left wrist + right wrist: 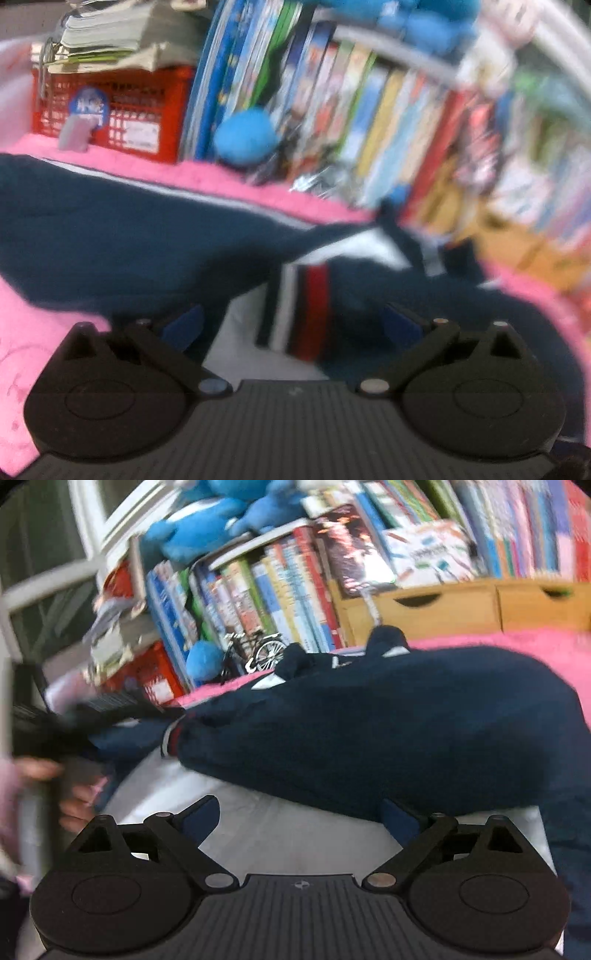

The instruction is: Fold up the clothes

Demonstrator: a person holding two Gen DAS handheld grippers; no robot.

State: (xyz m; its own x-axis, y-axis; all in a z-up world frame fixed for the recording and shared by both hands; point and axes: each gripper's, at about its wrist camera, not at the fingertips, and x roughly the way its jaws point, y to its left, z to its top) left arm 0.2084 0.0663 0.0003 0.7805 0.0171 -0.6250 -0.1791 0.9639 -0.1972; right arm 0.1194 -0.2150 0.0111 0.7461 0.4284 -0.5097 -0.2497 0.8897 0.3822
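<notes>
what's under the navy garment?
The navy garment lies partly on a white fabric panel, which looks like part of the same clothing, and on the pink blanket showing around it. Whatever is beneath the bulk of the garment is covered.

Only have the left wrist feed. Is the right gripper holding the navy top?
Observer: No. The right gripper is open, with only white cloth showing between its fingers.
Operator: Where's the top from that side?
Observer: The navy top lies bunched just ahead, its near edge by one finger.
Operator: Anything else close by?
Observer: A hand in a pink sleeve is at the left edge of that view.
</notes>
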